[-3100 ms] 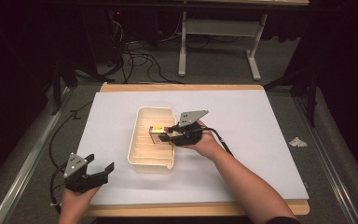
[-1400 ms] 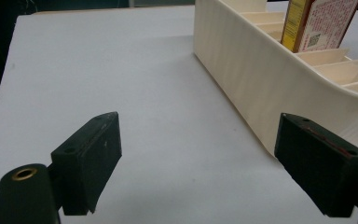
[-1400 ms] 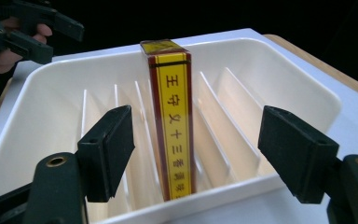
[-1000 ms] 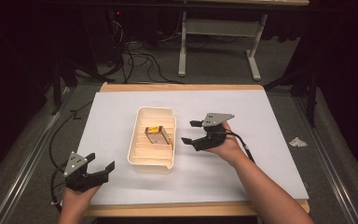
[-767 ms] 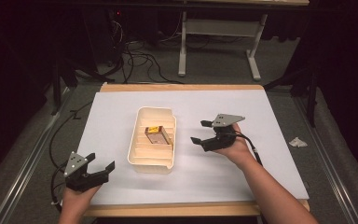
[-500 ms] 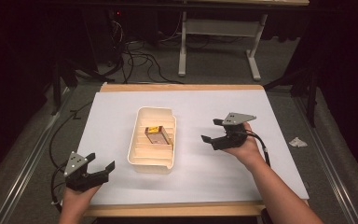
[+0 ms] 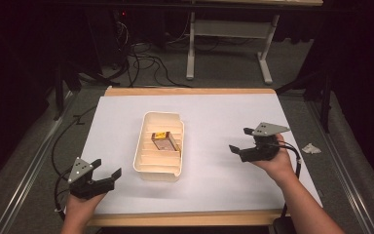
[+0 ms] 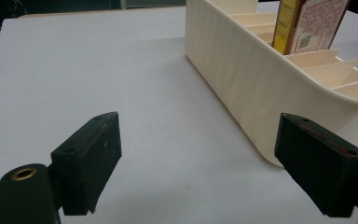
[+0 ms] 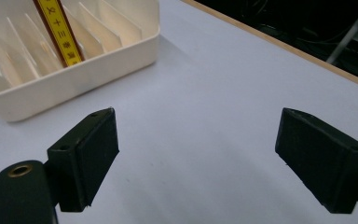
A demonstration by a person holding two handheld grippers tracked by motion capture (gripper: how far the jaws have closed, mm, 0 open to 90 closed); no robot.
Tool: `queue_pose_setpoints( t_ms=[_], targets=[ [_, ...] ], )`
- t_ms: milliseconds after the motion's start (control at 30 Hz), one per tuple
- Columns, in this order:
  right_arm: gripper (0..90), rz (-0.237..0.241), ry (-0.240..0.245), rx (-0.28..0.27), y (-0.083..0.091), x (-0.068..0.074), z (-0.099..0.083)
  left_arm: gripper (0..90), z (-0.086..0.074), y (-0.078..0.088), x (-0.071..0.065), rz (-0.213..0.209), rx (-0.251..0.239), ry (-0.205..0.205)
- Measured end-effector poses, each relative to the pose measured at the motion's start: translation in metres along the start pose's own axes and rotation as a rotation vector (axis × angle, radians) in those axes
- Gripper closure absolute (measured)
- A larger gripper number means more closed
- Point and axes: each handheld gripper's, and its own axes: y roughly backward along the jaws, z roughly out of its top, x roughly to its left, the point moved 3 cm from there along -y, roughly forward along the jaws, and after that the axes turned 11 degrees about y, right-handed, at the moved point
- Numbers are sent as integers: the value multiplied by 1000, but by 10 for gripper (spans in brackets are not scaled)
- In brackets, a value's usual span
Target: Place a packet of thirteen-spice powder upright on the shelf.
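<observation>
Cream plastic slotted tray (image 7: 148, 168) mid white paper-covered worktop (image 7: 214, 112), small brown-and-yellow printed box (image 7: 164, 142) standing tilted in a middle slot. Left gripper (image 7: 108, 172) near-left of tray, jaws spread, empty. Right gripper (image 7: 241, 140) right of tray, well apart from it, jaws spread, empty. Crumpled white scrap (image 7: 311, 148) off worktop's right edge.
</observation>
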Motion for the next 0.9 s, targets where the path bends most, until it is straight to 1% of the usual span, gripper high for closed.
queue_pose_setpoints(
  t_ms=[100,133,167,200,233,267,367,400,433,467,500,533,567,600,633,667,700,733,800,900],
  targets=[
    [138,-18,-15,6,12,-3,-7,151,0,-2,-2,-9,-2,9],
    [146,-26,-21,6,15,-4,-9,151,0,-3,-2,-10,1,5],
    [165,-46,-15,-13,20,-4,-12,151,0,-3,-2,-12,5,3],
    [164,-53,-26,-25,23,-3,-17,150,0,-4,-2,-14,7,2],
    [164,-53,-26,-25,23,-3,-17,151,0,-4,-2,-14,7,2],
    [160,-65,-39,-1,28,0,-29,151,0,-6,-3,-18,10,1],
    [158,-83,-62,8,34,5,-41,151,-1,-10,-5,-24,17,1],
    [157,-94,-80,3,38,9,-45,151,-1,-10,-5,-26,19,2],
    [155,-101,-86,1,41,10,-48,151,-2,-12,-7,-30,22,5],
    [153,-115,-101,-6,45,12,-52,151,-3,-13,-7,-31,27,-4],
    [153,-115,-101,-6,45,12,-52,151,-3,-13,-7,-31,27,-4],
    [150,-157,-123,-22,55,16,-59,151,-6,-16,-9,-34,40,-16],
    [150,-171,-128,-27,57,17,-61,151,-7,-16,-9,-35,46,-27],
    [149,-183,-137,-29,59,18,-64,151,-9,-17,-9,-35,53,-40],
    [145,-193,-154,-33,61,19,-68,151,-9,-17,-10,-37,54,-42],
    [144,-199,-161,-33,62,19,-70,151,-10,-17,-10,-37,54,-42],
    [144,-199,-161,-33,62,19,-70,151,-10,-17,-10,-37,54,-42],
    [144,-217,-161,-32,62,16,-73,151,-9,-17,-10,-33,50,-43],
    [140,-218,-180,-26,60,14,-75,151,-9,-16,-8,-28,47,-42],
    [139,-214,-182,-21,56,12,-78,151,-9,-15,-8,-25,46,-39]
  ],
)
